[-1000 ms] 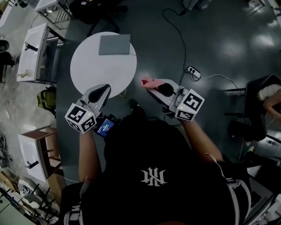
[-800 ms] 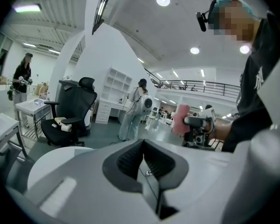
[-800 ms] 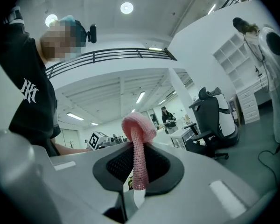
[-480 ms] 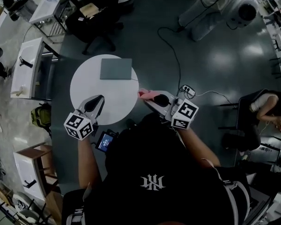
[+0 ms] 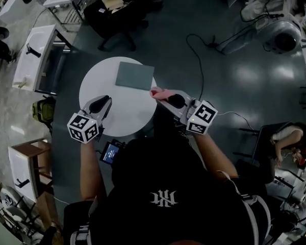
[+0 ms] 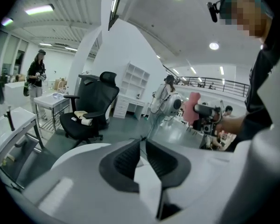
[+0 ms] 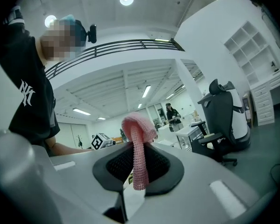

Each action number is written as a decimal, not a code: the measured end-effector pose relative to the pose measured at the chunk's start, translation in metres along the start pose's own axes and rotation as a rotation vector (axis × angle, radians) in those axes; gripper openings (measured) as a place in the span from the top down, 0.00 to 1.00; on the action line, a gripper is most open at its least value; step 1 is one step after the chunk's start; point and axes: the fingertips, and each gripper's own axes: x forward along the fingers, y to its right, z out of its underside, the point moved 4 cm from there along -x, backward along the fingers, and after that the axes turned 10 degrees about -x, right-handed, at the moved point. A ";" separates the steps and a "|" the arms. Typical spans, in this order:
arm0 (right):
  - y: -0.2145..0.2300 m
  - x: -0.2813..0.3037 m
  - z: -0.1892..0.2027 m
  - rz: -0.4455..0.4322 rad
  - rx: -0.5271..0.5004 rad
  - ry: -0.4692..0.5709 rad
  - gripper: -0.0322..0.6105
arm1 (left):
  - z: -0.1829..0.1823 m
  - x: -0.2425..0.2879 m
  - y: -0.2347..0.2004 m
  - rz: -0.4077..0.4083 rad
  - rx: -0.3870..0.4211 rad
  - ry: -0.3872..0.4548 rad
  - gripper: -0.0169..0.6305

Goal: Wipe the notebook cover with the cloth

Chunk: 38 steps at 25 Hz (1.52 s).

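Observation:
A grey notebook [image 5: 135,75] lies flat on the far right part of the round white table [image 5: 104,114]. My right gripper [image 5: 160,95] is at the table's right edge, shut on a pink cloth [image 5: 160,92] that sticks out past the jaw tips just short of the notebook. In the right gripper view the pink cloth [image 7: 137,146] stands pinched between the black pads. My left gripper [image 5: 106,101] hovers over the table's near left part, jaws shut with nothing between them; the left gripper view shows the tips [image 6: 143,140] meeting.
Black office chair [image 5: 115,9] stands beyond the table. White desks [image 5: 33,57] line the left side. A cable and power strip [image 5: 204,45] lie on the dark floor to the right. A seated person [image 5: 285,139] is at far right. A backpack [image 5: 42,111] rests left of the table.
Both grippers have moved forward toward the table. The right gripper with the pink cloth has come from beside the table to its right edge near the notebook.

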 end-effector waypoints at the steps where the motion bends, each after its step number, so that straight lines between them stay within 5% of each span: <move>1: 0.014 0.004 0.000 -0.009 -0.004 -0.005 0.89 | -0.003 0.007 -0.006 -0.017 -0.003 -0.006 0.91; 10: 0.166 0.105 0.057 -0.219 0.011 -0.116 0.89 | 0.005 0.091 -0.107 -0.229 -0.135 -0.079 0.89; 18: 0.259 0.219 0.125 -0.404 -0.216 -0.292 0.89 | 0.025 0.160 -0.189 -0.357 -0.179 -0.167 0.86; 22: 0.287 0.270 0.166 -0.515 -0.300 -0.359 0.89 | 0.052 0.194 -0.219 -0.404 -0.228 -0.210 0.85; 27: 0.315 0.340 0.229 -0.535 -0.338 -0.449 0.89 | 0.088 0.218 -0.271 -0.454 -0.251 -0.237 0.84; 38: 0.295 0.428 0.356 -0.781 -0.664 -0.606 0.89 | 0.163 0.227 -0.335 -0.568 -0.308 -0.233 0.84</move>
